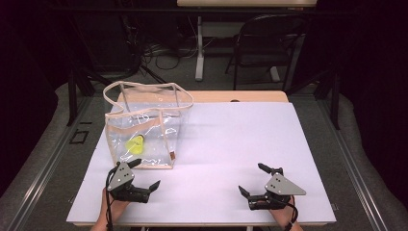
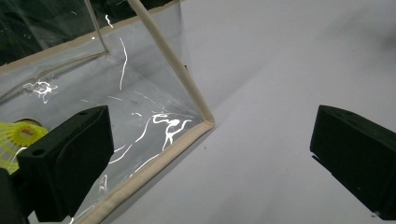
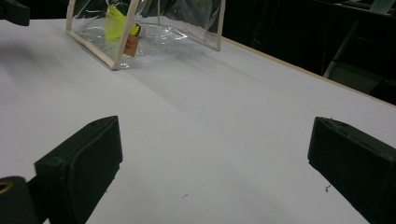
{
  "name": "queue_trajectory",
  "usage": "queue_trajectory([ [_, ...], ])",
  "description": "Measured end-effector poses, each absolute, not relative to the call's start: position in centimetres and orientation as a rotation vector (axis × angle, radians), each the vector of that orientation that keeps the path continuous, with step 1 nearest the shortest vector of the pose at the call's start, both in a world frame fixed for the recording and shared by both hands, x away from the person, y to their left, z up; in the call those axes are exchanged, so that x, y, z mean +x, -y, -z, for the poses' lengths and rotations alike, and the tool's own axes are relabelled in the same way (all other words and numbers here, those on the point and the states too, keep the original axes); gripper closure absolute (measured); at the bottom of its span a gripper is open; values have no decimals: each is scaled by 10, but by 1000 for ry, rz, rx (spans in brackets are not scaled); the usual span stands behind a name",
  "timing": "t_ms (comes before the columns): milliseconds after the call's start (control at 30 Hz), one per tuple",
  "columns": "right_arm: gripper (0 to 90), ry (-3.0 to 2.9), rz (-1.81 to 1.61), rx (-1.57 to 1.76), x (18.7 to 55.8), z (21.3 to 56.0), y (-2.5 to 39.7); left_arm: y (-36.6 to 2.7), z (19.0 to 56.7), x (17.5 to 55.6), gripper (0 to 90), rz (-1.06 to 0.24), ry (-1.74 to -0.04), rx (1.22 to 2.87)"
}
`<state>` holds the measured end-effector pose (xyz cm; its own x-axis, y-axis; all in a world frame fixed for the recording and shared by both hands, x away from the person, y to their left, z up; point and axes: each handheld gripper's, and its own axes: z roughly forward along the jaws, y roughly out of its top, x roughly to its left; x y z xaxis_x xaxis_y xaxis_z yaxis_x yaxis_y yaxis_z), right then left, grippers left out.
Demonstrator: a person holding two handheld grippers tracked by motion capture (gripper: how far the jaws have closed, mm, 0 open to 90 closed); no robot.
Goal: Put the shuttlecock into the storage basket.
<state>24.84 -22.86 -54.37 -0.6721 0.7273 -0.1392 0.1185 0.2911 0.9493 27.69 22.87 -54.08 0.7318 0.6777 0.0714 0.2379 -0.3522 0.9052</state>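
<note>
Resting near the front edge of the table (image 1: 216, 144), toward its left corner, the left gripper (image 1: 143, 174) is held in a hand (image 1: 111, 208) with its jaws spread wide apart and nothing between them. Toward the front right corner, the right gripper (image 1: 255, 180) is held the same way, its jaws also set wide apart over bare white tabletop. Just beyond the left gripper, a clear plastic bag (image 1: 144, 127) with beige trim is seen standing upright near the left edge, its handle arching over the open top. In the left gripper view, the bag's bottom corner (image 2: 205, 122) is seen between the jaws, close ahead. A yellow shuttlecock (image 1: 134, 145) is seen lying inside the bag on its bottom. Past the far edge, a dark chair (image 1: 269, 43) is seen on the floor.
</note>
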Motion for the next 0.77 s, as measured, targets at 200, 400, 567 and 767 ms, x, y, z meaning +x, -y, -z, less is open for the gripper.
queue_trajectory([
  [200, 28, -1995, -1395, 750, 248, 544, 229, -231, 548, 270, 0, -547, -702, 1910],
  [400, 28, -1995, -1395, 748, 248, 544, 230, -233, 553, 265, 0, -542, -717, 1901],
  [567, 28, -1994, -1400, 748, 248, 544, 230, -232, 555, 263, 0, -542, -721, 1903],
  [767, 24, -1997, -1407, 752, 249, 544, 231, -232, 554, 267, 0, -530, -724, 1901],
])
